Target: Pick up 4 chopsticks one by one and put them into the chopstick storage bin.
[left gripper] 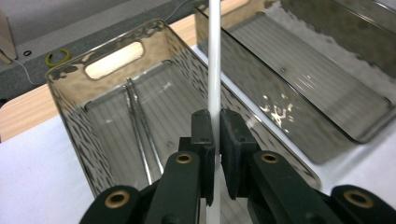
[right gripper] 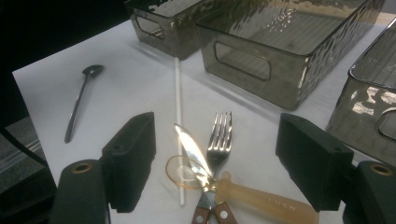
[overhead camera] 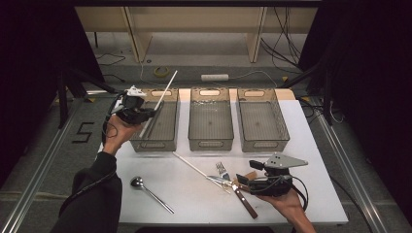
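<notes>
The table (overhead camera: 204, 194) carried three smoked bins in a row at its far side. The left bin (overhead camera: 156, 127) already held two thin dark rods lying lengthwise on its floor.

The left gripper (overhead camera: 145, 114) stood over that bin with its jaws closed tight on a white stick (overhead camera: 163, 97), pinched near its lower third; the long end rose up and away, past the bin's far rim. The right gripper (overhead camera: 241, 180) hovered low over the cutlery with jaws wide apart and nothing between them.

On the table lay a spoon (overhead camera: 148, 191), a second white stick (overhead camera: 194, 167), a fork (overhead camera: 223, 171) and a knife (overhead camera: 240, 196), the last three crossing one another.

Judgement: the held stick appeared light, stiff and smooth, so liable to pivot or slide in the pads. A hold nearer its middle would have balanced it better. It seemed too long to drop in crosswise; lengthwise lowering was indicated.
</notes>
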A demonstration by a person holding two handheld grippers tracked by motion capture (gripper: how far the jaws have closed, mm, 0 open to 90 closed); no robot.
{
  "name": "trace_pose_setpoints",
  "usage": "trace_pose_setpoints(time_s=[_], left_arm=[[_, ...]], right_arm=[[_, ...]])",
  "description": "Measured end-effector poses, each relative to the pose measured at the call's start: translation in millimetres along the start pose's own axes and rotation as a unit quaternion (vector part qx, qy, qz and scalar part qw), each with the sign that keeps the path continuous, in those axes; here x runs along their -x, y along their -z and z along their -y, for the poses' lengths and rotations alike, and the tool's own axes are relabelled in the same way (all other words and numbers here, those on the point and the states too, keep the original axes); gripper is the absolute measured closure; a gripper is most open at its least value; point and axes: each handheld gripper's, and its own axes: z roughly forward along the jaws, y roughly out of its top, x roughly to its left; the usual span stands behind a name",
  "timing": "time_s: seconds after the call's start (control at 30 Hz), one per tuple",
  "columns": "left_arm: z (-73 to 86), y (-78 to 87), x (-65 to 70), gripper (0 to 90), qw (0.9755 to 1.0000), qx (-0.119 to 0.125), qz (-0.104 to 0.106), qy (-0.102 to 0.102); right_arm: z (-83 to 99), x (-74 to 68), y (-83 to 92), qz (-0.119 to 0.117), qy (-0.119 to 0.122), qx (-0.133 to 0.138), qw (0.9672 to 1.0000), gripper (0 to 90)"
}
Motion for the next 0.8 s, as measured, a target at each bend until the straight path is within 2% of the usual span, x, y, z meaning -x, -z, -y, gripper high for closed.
trace_pose_setpoints(time_s=[0.17, 0.3, 0.5, 0.73, 0.8], left_arm=[[-1.7, -7.8, -9.4, 83.9, 0.9996, -0.002, -0.025, 0.014], [1.4, -16.4, -12.5, 83.9, 0.9992, -0.007, -0.033, 0.021], [5.4, -27.0, -14.1, 83.9, 0.9987, -0.014, -0.039, 0.031], [11.8, -35.8, -13.5, 83.8, 0.9984, -0.019, -0.042, 0.034], [13.6, -37.6, -13.1, 83.8, 0.9983, -0.024, -0.045, 0.029]], right_arm=[[0.0, 1.2, 0.2, -0.001, -0.001, 0.001, 1.0, 29.7], [0.2, 1.4, 0.2, -0.002, -0.003, 0.001, 1.0, 29.7], [0.2, -0.7, -0.3, -0.004, 0.0, -0.001, 1.0, 29.7], [0.6, -0.3, -0.5, -0.005, 0.0, -0.002, 1.0, 29.7], [0.8, -0.6, -0.8, -0.005, 0.0, -0.002, 1.0, 29.7]])
